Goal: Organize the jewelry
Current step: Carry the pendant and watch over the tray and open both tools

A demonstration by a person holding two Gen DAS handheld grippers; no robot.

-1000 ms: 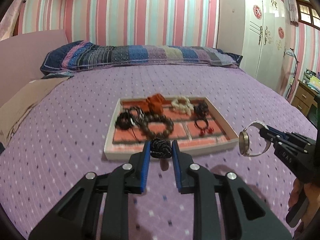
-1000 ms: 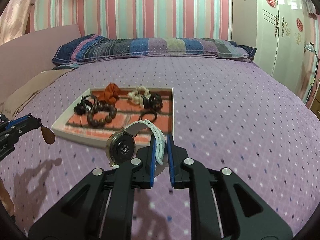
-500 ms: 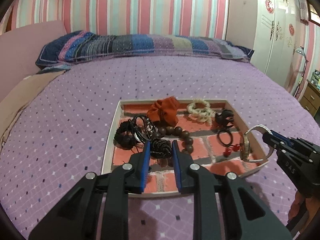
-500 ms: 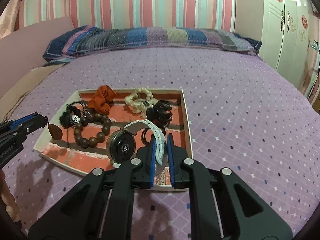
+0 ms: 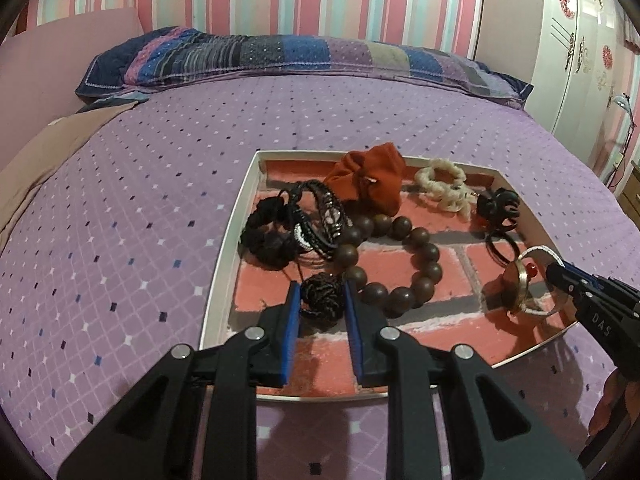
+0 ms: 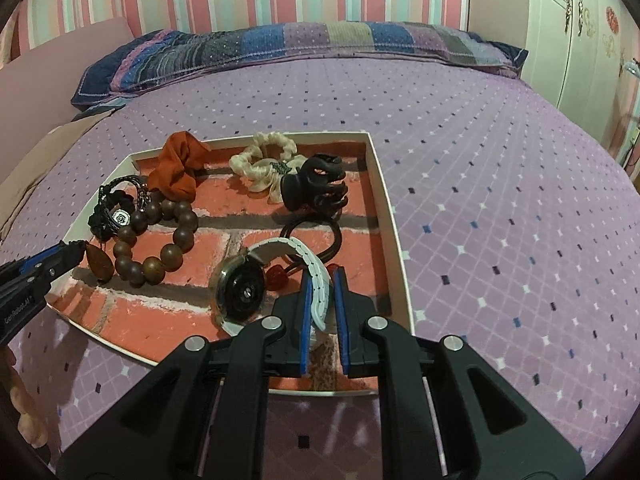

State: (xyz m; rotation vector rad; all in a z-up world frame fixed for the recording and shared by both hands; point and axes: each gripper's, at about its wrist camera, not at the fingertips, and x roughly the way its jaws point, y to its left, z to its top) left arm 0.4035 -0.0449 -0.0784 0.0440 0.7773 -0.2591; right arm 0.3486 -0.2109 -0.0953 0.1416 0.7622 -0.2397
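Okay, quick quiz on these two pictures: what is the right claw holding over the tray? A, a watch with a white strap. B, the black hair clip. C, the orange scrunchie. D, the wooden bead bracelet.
A: the right claw is shut on the white strap of the watch, whose round case hangs beside it over the tray.

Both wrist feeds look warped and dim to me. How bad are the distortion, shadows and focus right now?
Left wrist view: fisheye bends the tray rim, corners vignette black, knotted black cord sharp between the left gripper pads. Right wrist view: same bending, warm dim light, watch casts a soft shadow, right gripper sharp.
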